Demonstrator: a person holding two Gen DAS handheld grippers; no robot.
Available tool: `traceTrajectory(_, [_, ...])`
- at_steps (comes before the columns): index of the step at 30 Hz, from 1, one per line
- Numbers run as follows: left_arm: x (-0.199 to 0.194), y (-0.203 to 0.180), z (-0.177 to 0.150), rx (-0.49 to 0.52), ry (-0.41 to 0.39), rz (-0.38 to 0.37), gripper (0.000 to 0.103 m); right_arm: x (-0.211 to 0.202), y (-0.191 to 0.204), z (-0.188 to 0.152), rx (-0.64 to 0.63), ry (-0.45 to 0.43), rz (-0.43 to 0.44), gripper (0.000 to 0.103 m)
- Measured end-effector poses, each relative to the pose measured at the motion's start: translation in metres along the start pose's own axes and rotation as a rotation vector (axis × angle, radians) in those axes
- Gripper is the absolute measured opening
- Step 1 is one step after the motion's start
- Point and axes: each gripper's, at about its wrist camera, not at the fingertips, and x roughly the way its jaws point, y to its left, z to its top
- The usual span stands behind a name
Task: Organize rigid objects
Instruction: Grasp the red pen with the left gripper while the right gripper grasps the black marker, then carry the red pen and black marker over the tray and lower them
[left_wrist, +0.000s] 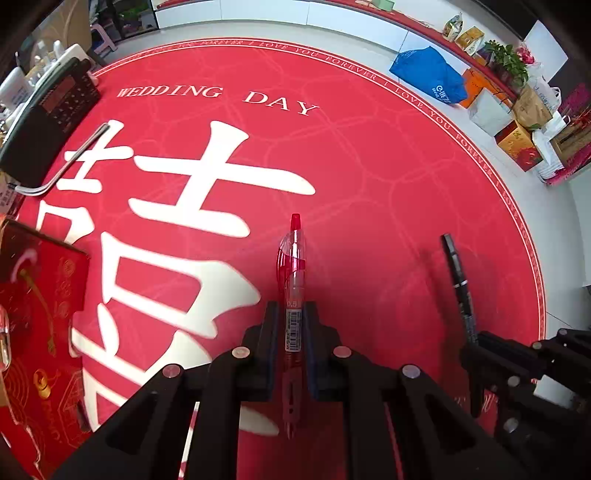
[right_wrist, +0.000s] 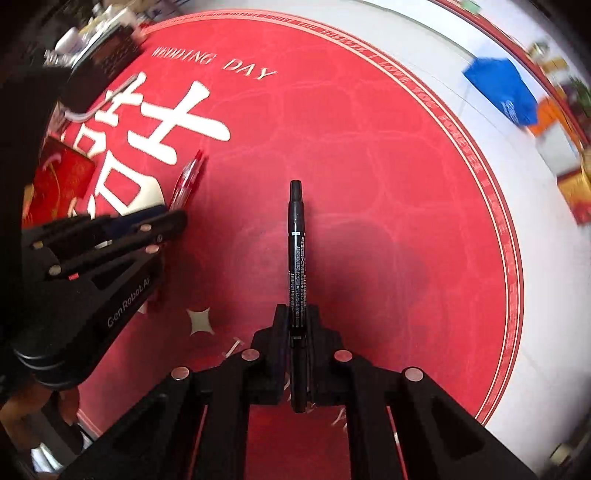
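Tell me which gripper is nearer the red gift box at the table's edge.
Left. The left gripper, shut on the red pen, sits beside the red gift box; the right gripper, holding the black marker, is farther off.

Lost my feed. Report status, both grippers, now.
Left gripper shut on red pen. Right gripper shut on black marker. Red mat ahead, nothing blocking.

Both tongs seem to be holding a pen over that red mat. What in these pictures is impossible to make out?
- Red pen, left wrist view: its lower end is hidden between the left tongs.
- Black marker, right wrist view: barrel print too small to read; rear end hidden in the right tongs.
- Red box, left wrist view: cut off by the picture's edge.
- Blue bag, right wrist view: blurred, logo unreadable.
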Motion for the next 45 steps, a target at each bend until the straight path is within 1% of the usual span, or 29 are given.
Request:
traceTrajectory(3, [-0.009,0.000,-0.009,0.027,-0.005,0.013,0.013,-0.009,0.001,-0.004,0.072,-0.009,0.036,0.010])
traceTrajectory(8, [-0.022,0.003,-0.022,0.051,0.003,0.020,0.013,-0.030,0.013,-0.041,0.165,-0.005,0.067,0.010])
traceTrajectory(13, [-0.040,0.007,-0.041,0.080,0.006,0.012,0.013,-0.042,0.012,-0.065,0.227,0.006,0.072,0.010])
traceTrajectory(20, [-0.062,0.017,-0.065,0.113,0.016,-0.019,0.013,-0.051,0.036,-0.076,0.265,0.005,0.055,0.010])
traceTrajectory(25, [-0.089,0.033,-0.073,0.103,-0.012,-0.043,0.013,-0.068,0.061,-0.077,0.251,-0.014,0.053,0.010])
traceTrajectory(35, [-0.142,0.087,-0.077,0.041,-0.088,-0.064,0.013,-0.098,0.132,-0.056,0.165,-0.066,0.067,0.010])
traceTrajectory(39, [-0.159,0.121,-0.081,-0.012,-0.115,-0.063,0.013,-0.105,0.165,-0.047,0.119,-0.077,0.092,0.010])
traceTrajectory(44, [-0.173,0.166,-0.091,-0.080,-0.140,-0.026,0.013,-0.111,0.215,-0.037,0.055,-0.083,0.154,0.010])
traceTrajectory(45, [-0.176,0.180,-0.095,-0.101,-0.142,-0.013,0.013,-0.112,0.224,-0.035,0.042,-0.085,0.164,0.010])
